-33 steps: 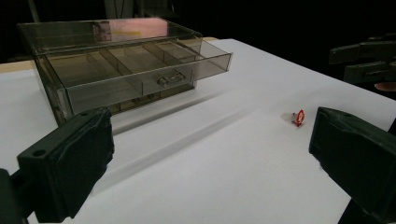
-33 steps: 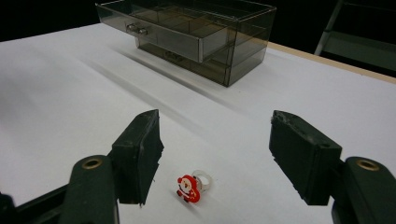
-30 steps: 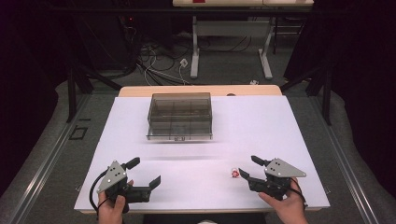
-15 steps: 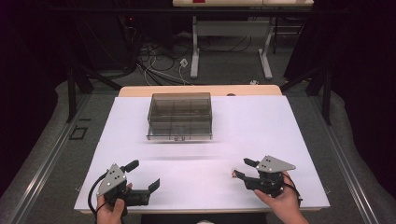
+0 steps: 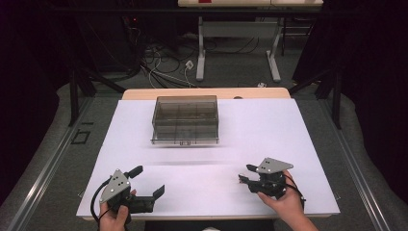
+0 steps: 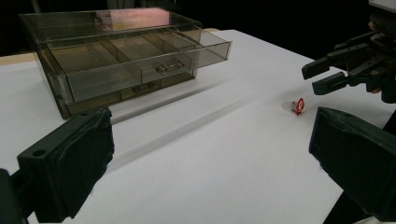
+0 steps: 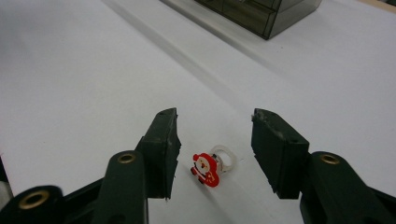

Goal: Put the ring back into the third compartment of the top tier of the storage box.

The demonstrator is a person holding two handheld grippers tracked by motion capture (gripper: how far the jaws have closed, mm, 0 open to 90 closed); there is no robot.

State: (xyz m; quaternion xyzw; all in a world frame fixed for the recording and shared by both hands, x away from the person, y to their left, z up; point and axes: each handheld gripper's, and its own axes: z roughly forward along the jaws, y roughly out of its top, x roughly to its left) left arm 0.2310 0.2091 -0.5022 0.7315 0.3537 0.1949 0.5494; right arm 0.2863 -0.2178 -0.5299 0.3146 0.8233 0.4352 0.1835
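High view: left gripper spread and idle near the front edge of the white table, right gripper low at the front right, smoked drawer box well apart at the back, dark room and cables beyond. Left gripper view: tiny Santa ring flat on the smooth sheet just under the right gripper's tips, box drawer pulled out. Right gripper view: jaws just narrowing around the ring, pads not yet touching; probably light, stiff, prone to skid, best pinched across the red figure.

left gripper wide apart | right gripper closing (gap remains)
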